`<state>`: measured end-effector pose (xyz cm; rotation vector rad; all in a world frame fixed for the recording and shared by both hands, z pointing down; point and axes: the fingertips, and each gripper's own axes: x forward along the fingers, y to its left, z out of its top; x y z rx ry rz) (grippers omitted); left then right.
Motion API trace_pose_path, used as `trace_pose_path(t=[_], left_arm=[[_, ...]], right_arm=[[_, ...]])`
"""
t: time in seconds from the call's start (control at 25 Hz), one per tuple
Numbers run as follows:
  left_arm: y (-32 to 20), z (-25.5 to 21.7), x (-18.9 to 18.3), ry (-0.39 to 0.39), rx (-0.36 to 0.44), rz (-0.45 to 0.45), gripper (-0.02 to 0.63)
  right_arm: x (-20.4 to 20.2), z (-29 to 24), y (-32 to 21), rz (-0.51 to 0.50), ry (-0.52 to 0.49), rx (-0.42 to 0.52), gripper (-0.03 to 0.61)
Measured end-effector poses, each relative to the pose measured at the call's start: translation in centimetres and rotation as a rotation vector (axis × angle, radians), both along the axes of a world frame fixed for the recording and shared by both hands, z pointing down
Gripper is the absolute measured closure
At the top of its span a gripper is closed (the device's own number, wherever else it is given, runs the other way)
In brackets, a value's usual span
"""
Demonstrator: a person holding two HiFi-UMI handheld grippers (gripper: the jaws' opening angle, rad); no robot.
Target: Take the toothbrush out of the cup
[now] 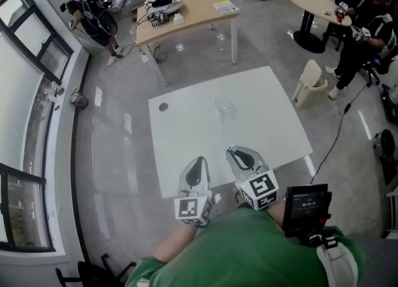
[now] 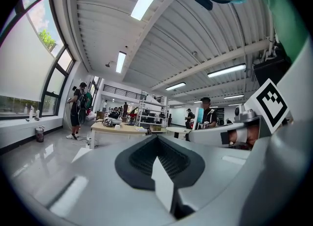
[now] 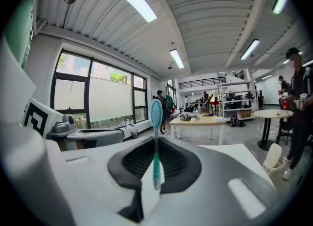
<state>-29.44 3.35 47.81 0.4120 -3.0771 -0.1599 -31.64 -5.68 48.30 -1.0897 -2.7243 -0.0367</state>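
In the head view, the toothbrush (image 1: 234,150) is concealed inside the right tool (image 1: 238,153) except for its teal tip. In the right gripper view, the lower handle end is hidden between the closed jaws. The clear cup (image 1: 224,109) on the desk (image 1: 186,130) is too faint to resolve.

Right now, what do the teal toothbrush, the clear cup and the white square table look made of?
Teal toothbrush: looks like glossy moulded plastic, with a slim one-piece handle and a paler brush head on top.
Clear round cup: see-through with bright glints. It could be glass or clear plastic; I cannot tell which.
White square table: smooth, even white top, probably laminate. The core is not visible.
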Motion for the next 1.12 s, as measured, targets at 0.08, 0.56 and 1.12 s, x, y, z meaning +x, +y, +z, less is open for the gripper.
trace_pose_path(t=[0.08, 0.56, 1.12], left_arm=[[-0.5, 0.0, 1.0, 0.003, 0.001, 0.008, 0.607], [-4.9, -1.5, 4.4, -0.007, -0.008, 0.079, 0.607], [-5.6, -0.7, 4.1, -0.03, -0.017, 0.113, 0.607]], right_arm=[[1.3, 0.0, -0.6, 0.012, -0.001, -0.002, 0.549], [5.8, -0.7, -4.3, 0.073, -0.017, 0.004, 0.549], [5.5, -0.6, -4.9, 0.095, -0.034, 0.009, 0.549]])
